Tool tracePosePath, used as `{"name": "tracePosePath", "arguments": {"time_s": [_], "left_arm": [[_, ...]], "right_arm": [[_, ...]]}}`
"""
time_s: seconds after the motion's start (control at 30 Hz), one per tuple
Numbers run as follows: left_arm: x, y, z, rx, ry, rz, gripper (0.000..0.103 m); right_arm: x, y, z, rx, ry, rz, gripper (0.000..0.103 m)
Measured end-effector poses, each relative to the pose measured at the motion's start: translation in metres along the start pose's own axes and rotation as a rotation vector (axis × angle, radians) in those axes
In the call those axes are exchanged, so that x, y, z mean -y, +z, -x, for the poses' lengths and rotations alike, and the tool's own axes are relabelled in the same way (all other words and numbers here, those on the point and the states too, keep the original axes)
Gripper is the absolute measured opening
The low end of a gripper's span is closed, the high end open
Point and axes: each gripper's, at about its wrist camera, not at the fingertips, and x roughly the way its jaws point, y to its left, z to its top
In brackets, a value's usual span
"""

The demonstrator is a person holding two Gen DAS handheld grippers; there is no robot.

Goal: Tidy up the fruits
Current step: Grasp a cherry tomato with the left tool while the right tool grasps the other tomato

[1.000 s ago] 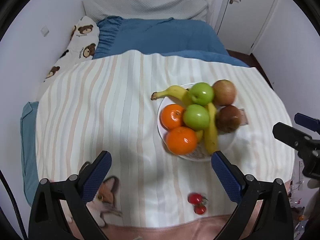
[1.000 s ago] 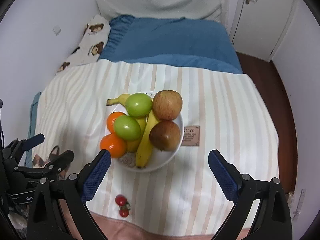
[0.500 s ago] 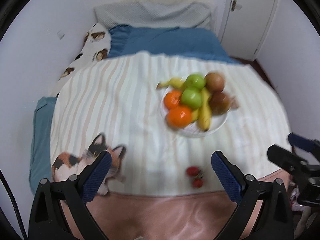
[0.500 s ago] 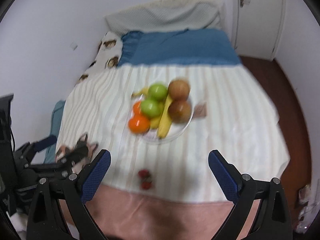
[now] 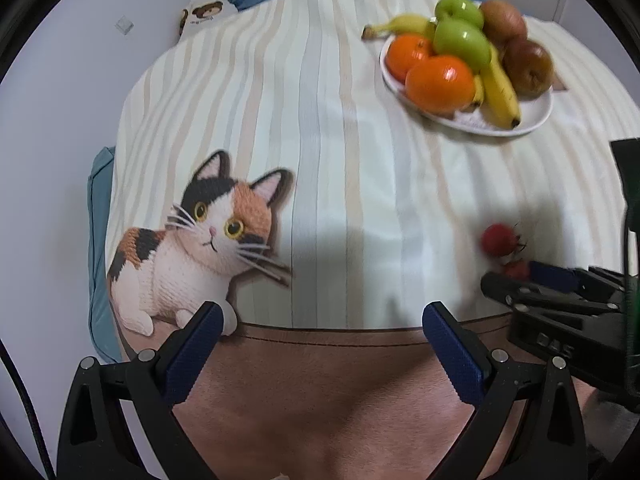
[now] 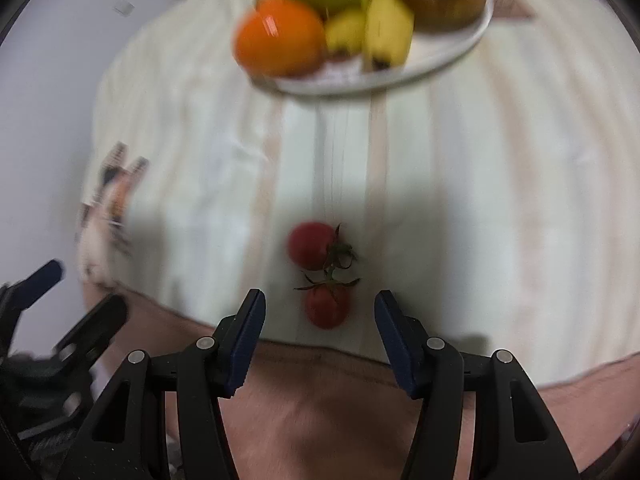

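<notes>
Red cherry tomatoes (image 6: 320, 276), two small round ones joined by a green stem, lie on the cream striped blanket (image 6: 460, 180) near its front edge, where the fabric changes to a pinkish-brown band (image 6: 320, 396). We see our right gripper (image 6: 319, 304), black with blue-padded fingers, low over that edge with its jaws partly apart and nothing between the pads; the nearer tomato sits just ahead of the gap, centred between the two fingertips, and neither pad touches it as far as we can tell. The right wrist view is blurred, so finer contact is hard to judge.

Our left gripper (image 5: 320, 318) hovers over the brown band to the left, jaws spread wide and holding nothing. In its view the tomatoes (image 5: 502, 248) lie off to the right, just beyond the tip of the right gripper (image 5: 516, 280).

Farther back on the blanket stands a round white plate (image 5: 536, 114) piled with fruit: two oranges (image 5: 438, 80), two green apples (image 5: 462, 40), two reddish-brown apples (image 5: 528, 66) and yellow bananas (image 5: 500, 92). The plate is well apart from the tomatoes. A calico cat picture (image 5: 200, 248) is printed on the blanket at the left, near the left gripper's finger. A pillow with a teddy-bear pattern (image 5: 202, 12) shows at the top left.
</notes>
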Motion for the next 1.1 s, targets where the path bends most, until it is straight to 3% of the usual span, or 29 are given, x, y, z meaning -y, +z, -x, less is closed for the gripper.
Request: {"name": "tracePosePath", "arguments": {"time_s": [0.03,0.1,0.27,0.5,0.67,0.73,0.83,0.97,1.1], "left_arm": [[0.001,0.000,-0.003,-0.004,0.000,-0.004,0.102],[0.003,0.002,-0.005,-0.004,-0.005,-0.010,0.102],[0.021,0.017,-0.006,0.012,-0.077,-0.060,0.102],[0.090,0.038,-0.029,-0.022,-0.183,-0.289,0.100],[0.123,0.043,-0.044,-0.036,-0.211,-0.358,0.085],[0.128,0.046,-0.046,-0.029,-0.238,-0.353,0.057],[0.135,0.046,-0.048,-0.030,-0.268,-0.342,0.033],[0.132,0.049,-0.046,-0.019,-0.274,-0.319,0.030],[0.100,0.059,-0.038,-0.012,-0.302,-0.226,0.029]], "right_arm": [[-0.004,0.000,-0.003,0.017,-0.023,0.018,0.052],[-0.007,-0.002,-0.002,0.037,-0.034,0.040,0.027],[0.015,-0.016,0.025,0.095,-0.048,0.009,0.027],[0.049,-0.030,0.053,0.157,-0.070,-0.063,0.027],[0.062,-0.025,0.062,0.170,-0.071,-0.089,0.028],[0.068,-0.027,0.065,0.170,-0.067,-0.095,0.028],[0.072,-0.025,0.066,0.169,-0.061,-0.105,0.028],[0.075,-0.018,0.074,0.187,-0.047,-0.109,0.028],[0.079,-0.009,0.090,0.224,-0.014,-0.109,0.028]]}}
